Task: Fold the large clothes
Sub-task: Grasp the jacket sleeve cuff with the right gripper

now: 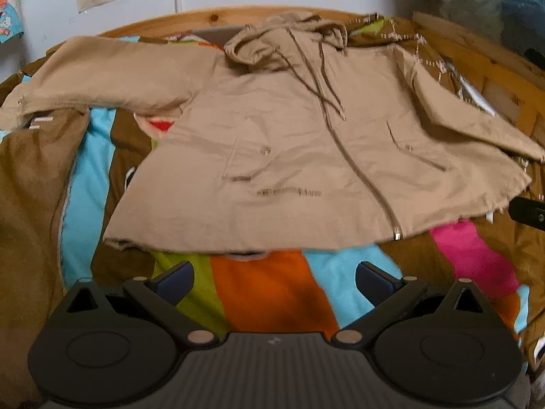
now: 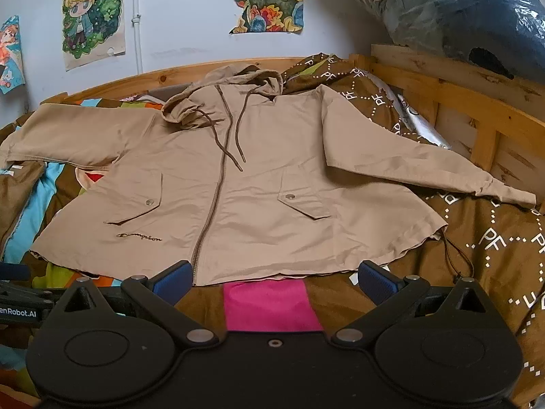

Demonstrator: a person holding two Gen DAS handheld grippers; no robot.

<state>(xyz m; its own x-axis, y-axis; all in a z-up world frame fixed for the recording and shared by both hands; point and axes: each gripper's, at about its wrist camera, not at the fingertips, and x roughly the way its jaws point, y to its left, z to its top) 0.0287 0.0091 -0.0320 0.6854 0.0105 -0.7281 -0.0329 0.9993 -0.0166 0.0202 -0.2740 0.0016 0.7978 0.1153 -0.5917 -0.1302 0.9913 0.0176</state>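
Observation:
A tan hooded zip jacket lies spread flat, front up, on a bed, both sleeves stretched out sideways and the hood at the far end. It also shows in the right wrist view. My left gripper is open and empty, just short of the jacket's near hem, left of the zip. My right gripper is open and empty, at the near hem right of the zip end. The right gripper's edge shows in the left wrist view at the far right.
A brown blanket with bright patches covers the bed. A wooden bed frame runs along the far and right sides. A wrapped bundle sits at the back right. Posters hang on the wall.

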